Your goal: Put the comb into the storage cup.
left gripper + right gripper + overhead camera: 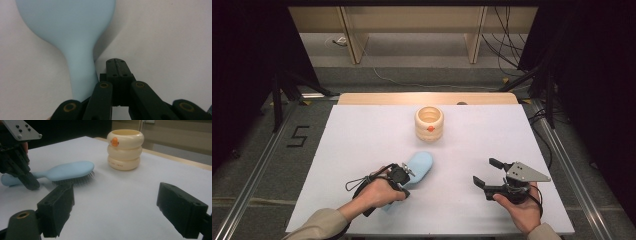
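A light blue hairbrush (419,167) lies bristles down on the white table, its head pointing toward the far side. My left gripper (404,191) is shut with nothing between its jaws. In the left gripper view the closed tips (116,65) lie just right of the brush handle (81,75), close beside it. The right gripper view shows those jaws (30,182) low in front of the handle (41,173). My right gripper (486,171) stands open and empty near the table's front right, with the tabletop showing between its wide-apart jaws (115,207).
A cream ribbed cup (429,123) with an orange spot stands upright at the far middle of the table (362,135), also visible as the cup (125,148) beyond the brush. The table's wooden far edge (377,98) borders a grey floor with cables.
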The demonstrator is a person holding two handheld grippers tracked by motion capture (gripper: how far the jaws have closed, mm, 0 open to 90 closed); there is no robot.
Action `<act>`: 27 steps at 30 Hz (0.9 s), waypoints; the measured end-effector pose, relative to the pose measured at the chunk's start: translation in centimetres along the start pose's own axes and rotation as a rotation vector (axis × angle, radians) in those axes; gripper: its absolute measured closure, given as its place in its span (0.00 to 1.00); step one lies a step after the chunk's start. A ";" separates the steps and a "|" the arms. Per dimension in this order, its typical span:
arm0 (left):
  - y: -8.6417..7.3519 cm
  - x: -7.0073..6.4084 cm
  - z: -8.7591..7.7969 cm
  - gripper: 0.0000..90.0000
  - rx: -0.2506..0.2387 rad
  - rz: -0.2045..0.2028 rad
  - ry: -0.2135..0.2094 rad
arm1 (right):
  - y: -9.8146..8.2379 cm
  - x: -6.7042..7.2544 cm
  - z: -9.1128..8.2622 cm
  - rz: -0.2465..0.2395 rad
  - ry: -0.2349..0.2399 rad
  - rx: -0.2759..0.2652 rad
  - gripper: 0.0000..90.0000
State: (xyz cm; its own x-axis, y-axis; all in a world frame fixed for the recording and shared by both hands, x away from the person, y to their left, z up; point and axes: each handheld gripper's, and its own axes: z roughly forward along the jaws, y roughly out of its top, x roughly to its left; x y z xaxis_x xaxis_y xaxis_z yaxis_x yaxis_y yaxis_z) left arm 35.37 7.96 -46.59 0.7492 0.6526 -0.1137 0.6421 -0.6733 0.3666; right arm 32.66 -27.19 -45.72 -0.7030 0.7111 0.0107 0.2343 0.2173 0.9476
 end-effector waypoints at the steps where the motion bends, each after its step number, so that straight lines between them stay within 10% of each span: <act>1: 0.0 0.0 0.0 1.00 0.000 0.000 0.000 | 0.0 0.0 0.0 0.000 0.000 0.000 0.17; 20: -0.6 0.6 -0.9 0.96 -0.038 0.009 0.004 | 0.0 0.0 0.0 0.000 -0.001 0.002 0.17; 27: -0.8 0.6 -2.9 0.72 -0.123 0.013 -0.005 | 0.0 0.0 0.0 0.001 -0.003 0.001 0.17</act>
State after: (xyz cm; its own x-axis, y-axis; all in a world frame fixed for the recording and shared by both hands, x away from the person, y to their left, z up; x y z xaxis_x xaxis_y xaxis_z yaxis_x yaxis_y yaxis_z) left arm 34.79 9.91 -44.26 0.7582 0.6421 -0.1128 0.6078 -0.6335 0.4788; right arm 32.66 -27.21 -45.73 -0.7009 0.7132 0.0112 0.2362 0.2172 0.9471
